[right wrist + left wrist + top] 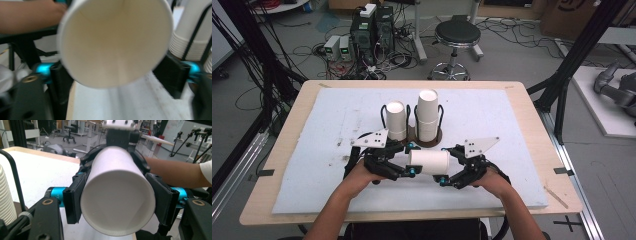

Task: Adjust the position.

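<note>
White foam mat (312, 165) on wooden table, lab clutter behind. Paper cup (429, 162) held sideways above mat, in front of cup stacks (428, 116). Left gripper (404, 161) clamps base end, right gripper (451, 166) clamps rim end. Likely separating nested cups: pull straight apart, gentle squeeze.

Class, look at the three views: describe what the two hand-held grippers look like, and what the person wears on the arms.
Both the left gripper and the right gripper are black, with turquoise metal joints, brass-coloured pivots and flat black jaws. Each carries a grey three-cornered plate with dark dots on top. The forearms are bare; a white sleeve edge shows in the left gripper view.
</note>
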